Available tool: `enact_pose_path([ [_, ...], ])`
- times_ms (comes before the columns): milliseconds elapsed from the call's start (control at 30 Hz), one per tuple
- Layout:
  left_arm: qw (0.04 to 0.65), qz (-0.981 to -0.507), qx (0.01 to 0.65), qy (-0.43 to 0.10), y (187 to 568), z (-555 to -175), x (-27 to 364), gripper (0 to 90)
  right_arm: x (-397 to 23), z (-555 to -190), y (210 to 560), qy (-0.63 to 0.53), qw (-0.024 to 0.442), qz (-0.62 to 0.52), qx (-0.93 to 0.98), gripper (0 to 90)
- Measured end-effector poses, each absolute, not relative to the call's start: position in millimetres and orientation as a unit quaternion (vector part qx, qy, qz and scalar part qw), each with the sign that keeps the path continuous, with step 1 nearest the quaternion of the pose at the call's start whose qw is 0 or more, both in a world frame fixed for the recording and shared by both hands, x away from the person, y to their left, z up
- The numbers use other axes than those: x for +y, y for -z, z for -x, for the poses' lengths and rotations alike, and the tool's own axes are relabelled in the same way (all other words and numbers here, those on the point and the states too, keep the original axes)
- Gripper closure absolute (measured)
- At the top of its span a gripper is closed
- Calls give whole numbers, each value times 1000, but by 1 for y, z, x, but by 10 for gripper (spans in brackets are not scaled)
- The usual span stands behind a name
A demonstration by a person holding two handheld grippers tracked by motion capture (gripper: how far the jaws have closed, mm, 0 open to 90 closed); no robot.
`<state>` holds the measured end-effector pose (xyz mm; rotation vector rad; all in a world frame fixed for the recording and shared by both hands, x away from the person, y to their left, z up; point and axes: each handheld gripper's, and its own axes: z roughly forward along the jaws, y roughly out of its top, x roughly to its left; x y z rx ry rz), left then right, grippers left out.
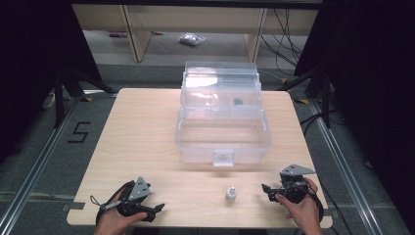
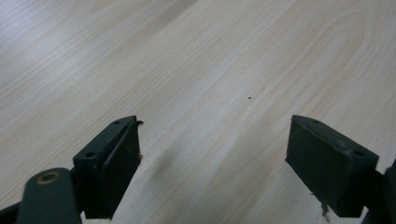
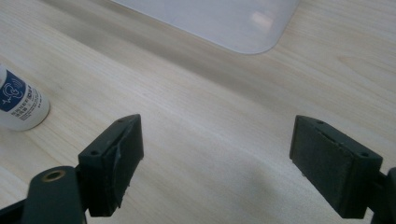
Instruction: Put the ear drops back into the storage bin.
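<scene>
1. Resting near the front edge of a pale wood table (image 1: 142, 127), two hand-held grippers sit either side of a small white bottle (image 1: 230, 194); a person's hands come in from the bottom of the high view

2. Left gripper (image 1: 157, 209): at the front left of the table, well apart from the bottle. Its jaws stand wide apart and hold nothing; in the left gripper view bare wood lies between them

3. Right gripper (image 1: 265, 189): at the front right, near the bottle and pointing toward it. Its jaws also stand wide apart and empty, as the right gripper view shows

4. Bottle: upright on the table between the grippers, closer to the right one and touching neither. In the right gripper view it (image 3: 18, 102) sits at the far left edge, outside the jaws, with a blue label on its side

5. Box (image 1: 222, 127): a clear plastic storage box at the middle of the table, behind the bottle, lid raised, with a small dark item in its upper tray and a latch on its front wall. One rounded corner (image 3: 243, 28) appears at the top of the right gripper view

6. Step in hand, as a judgement: the start of the work, with the bottle not yet gripped; putting it in the open box looks the likely aim

7. Next move, as a judgement: the right gripper would need to turn toward the bottle, bring it between the jaws, and close gently, since a small upright bottle may tip if nudged
</scene>
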<state>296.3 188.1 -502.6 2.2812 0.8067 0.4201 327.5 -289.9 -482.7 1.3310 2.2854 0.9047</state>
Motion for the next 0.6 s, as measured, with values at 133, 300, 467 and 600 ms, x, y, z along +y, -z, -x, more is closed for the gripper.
enact_pose_path([
  [133,336,-875,309,-162,502,-296,188,171,-290,-328,482,-321,180,-453,812,174],
  [300,336,-875,310,-162,503,-296,188,172,-287,-327,480,-315,172,-457,814,173],
  [467,336,-875,310,-161,503,-296,188,171,-285,-326,478,-307,171,-447,823,184],
  [600,335,-875,310,-161,502,-296,188,172,-281,-324,477,-300,162,-441,830,195],
])
